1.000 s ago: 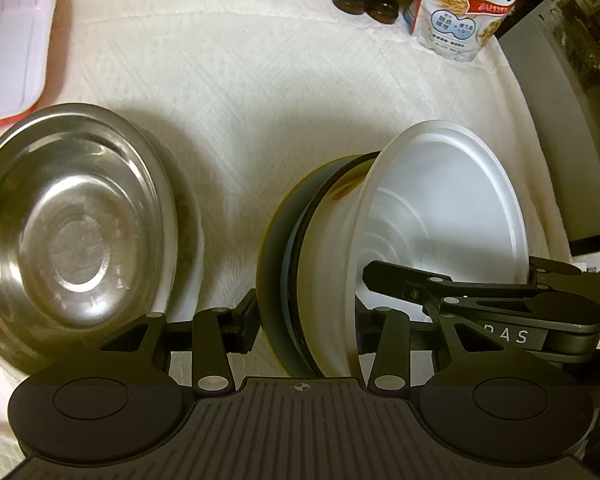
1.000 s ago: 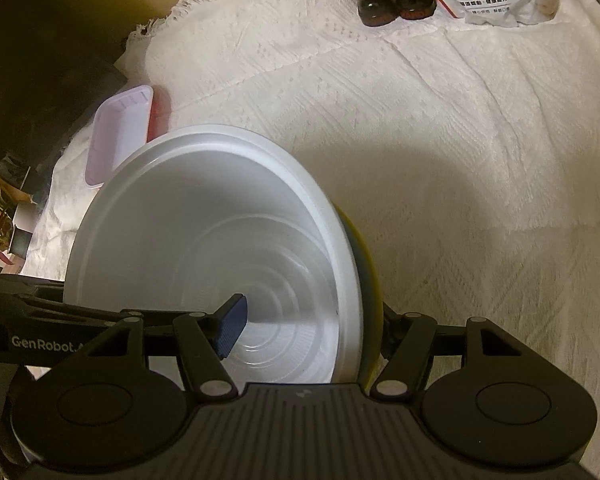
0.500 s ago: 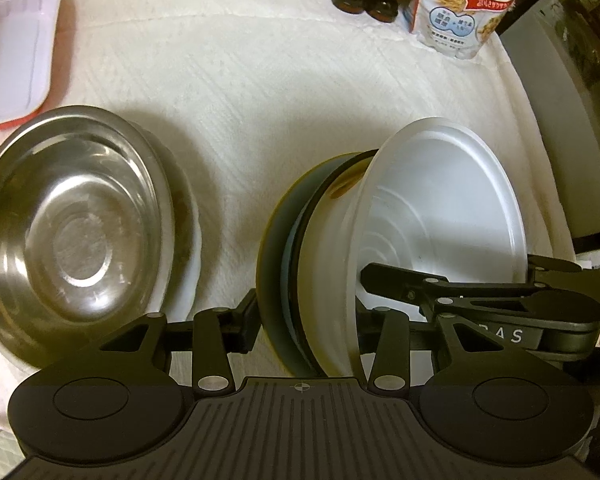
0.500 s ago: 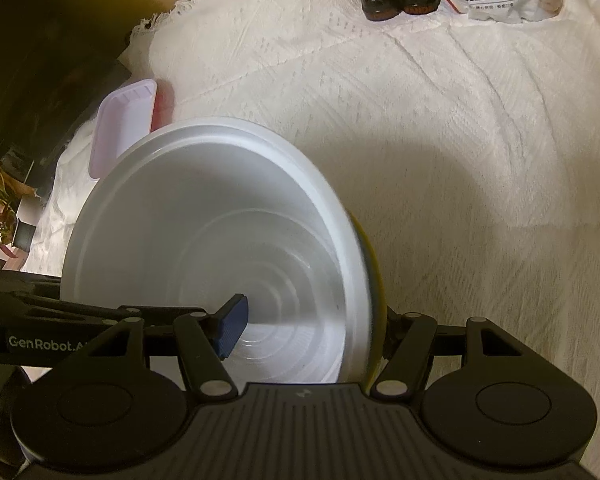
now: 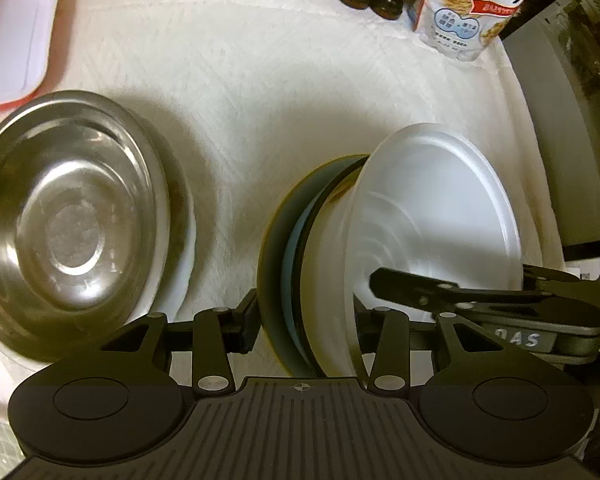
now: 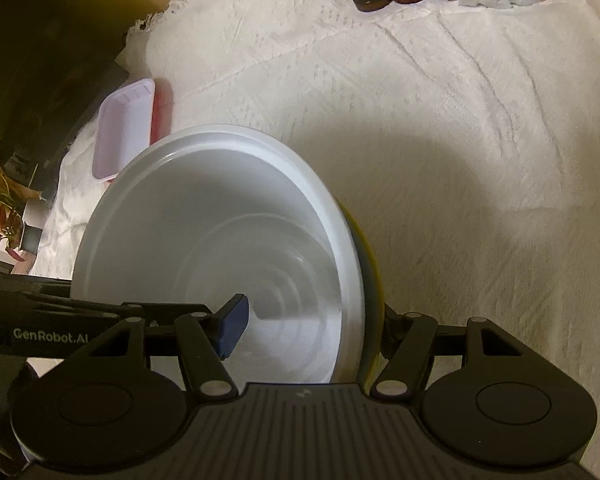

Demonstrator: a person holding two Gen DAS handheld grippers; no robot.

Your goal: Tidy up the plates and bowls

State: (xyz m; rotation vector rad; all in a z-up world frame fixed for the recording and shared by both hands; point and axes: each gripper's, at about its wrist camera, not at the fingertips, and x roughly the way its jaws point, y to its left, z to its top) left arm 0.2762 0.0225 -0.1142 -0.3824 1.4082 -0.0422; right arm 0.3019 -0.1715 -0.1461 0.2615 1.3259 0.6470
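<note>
Over white cloth (image 5: 284,92), both claws, left (image 5: 306,322) and right (image 6: 312,320), clamp one tilted bowl stack (image 5: 432,216).

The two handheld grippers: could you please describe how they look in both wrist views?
Both are matte black. The left gripper and right gripper each have a ribbed body, two round domed side discs, and angled linkage arms with silver pivot pins. One right finger pad is ridged blue. White "GenRobot.AI" lettering marks the left one.

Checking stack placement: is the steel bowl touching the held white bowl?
Apart. Left wrist view shows bare tablecloth between the steel bowl and the white bowl.
</note>
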